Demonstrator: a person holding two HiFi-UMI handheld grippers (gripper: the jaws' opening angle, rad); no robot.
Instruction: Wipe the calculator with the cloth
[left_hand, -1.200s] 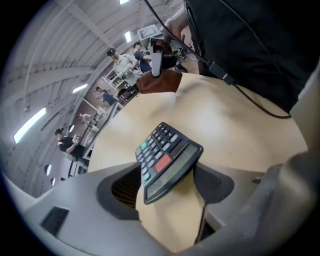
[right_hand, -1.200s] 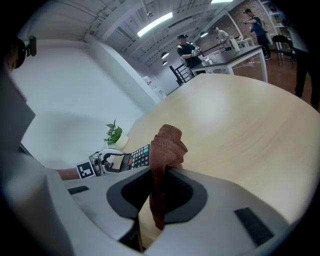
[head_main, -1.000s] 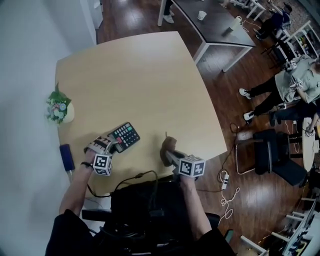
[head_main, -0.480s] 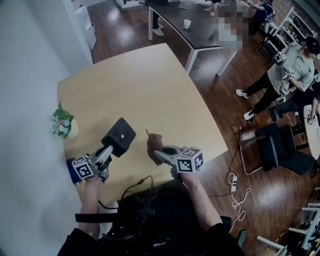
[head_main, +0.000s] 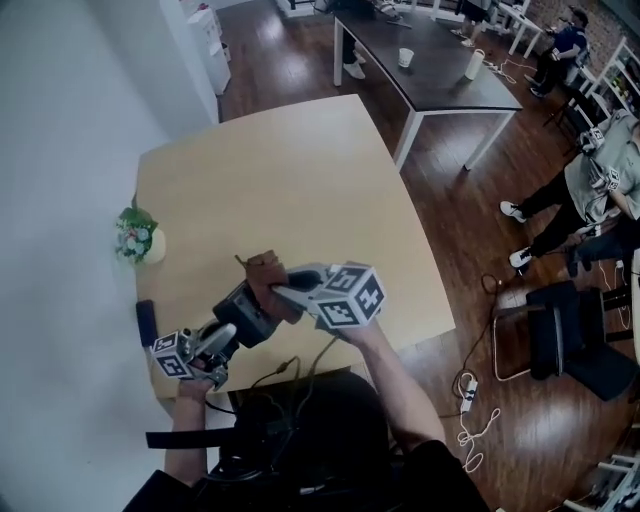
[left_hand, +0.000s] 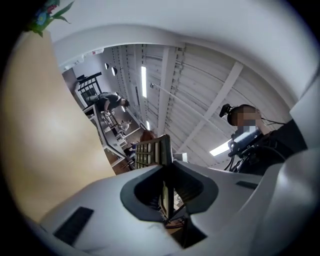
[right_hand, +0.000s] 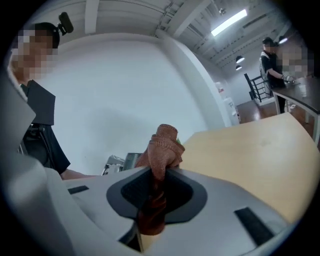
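the person stood at the near edge of the pale wooden tabletop (head_main: 300, 170) with both arms raised in front. the left tool (head_main: 232, 325) was clamped tight on the calculator (head_main: 250, 308), which was lifted clear of the tabletop and tilted, its far end pointing up and away. looking along that tool (left_hand: 167, 170), the calculator (left_hand: 150, 152) sat edge-on between the two halves, pinched by its thin sides, with rows of keys showing on one face.

the right tool (head_main: 290, 282) was closed on the brown cloth (head_main: 265, 272). the cloth (right_hand: 162, 145) stuck up out of the grip (right_hand: 159, 175) in a bunched, folded knob, with more of it squeezed down between the pads. from above, that bunch lay right at the raised far end of the calculator, overlapping it; i could not tell whether it pressed on the keys.

on the left side of the tabletop, close to the white wall, stood a small pale pot (head_main: 155, 245) holding a bunch of flowers (head_main: 133, 232) with green leaves. it was well apart from both tools. a dark flat thing (head_main: 146, 320) lay at the left edge, nearer the person.

further back in the room a dark table (head_main: 440, 85) carried a white cup (head_main: 405, 57) standing upright; what was in it was too small to see. some people sat off to the right.
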